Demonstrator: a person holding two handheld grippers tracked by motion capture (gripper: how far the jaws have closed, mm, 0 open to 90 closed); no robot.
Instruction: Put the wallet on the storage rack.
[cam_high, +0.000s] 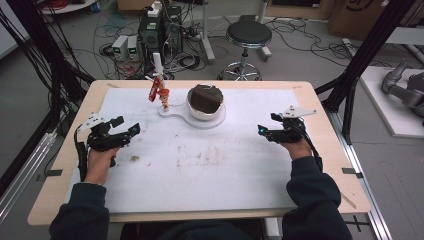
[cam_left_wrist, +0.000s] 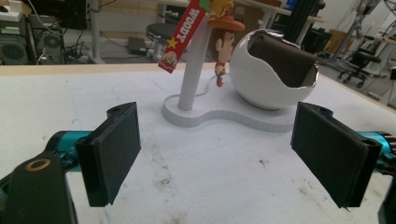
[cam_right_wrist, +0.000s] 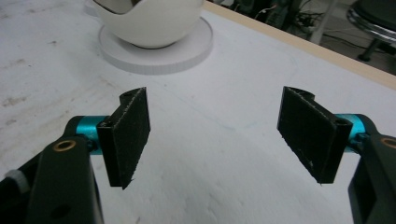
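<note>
White egg-shaped holder (cam_left_wrist: 275, 74) hides most of its dark pouch (cam_left_wrist: 282, 58); we read "WOODY" on the red tag (cam_left_wrist: 183, 35); both tongs (cam_left_wrist: 224, 154) (cam_right_wrist: 224, 135) released.

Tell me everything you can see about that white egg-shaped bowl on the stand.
The white bowl looks like a cracked eggshell: glossy, smooth, with a jagged rim. Something dark brown sits inside it. It rests tilted on the round end of a flat white base, beside a white post hung with a cowboy figure and red tag. Neither gripper touches it.

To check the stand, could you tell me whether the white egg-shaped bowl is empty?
No, the white egg-shaped bowl holds a dark brown item in its opening.
</note>
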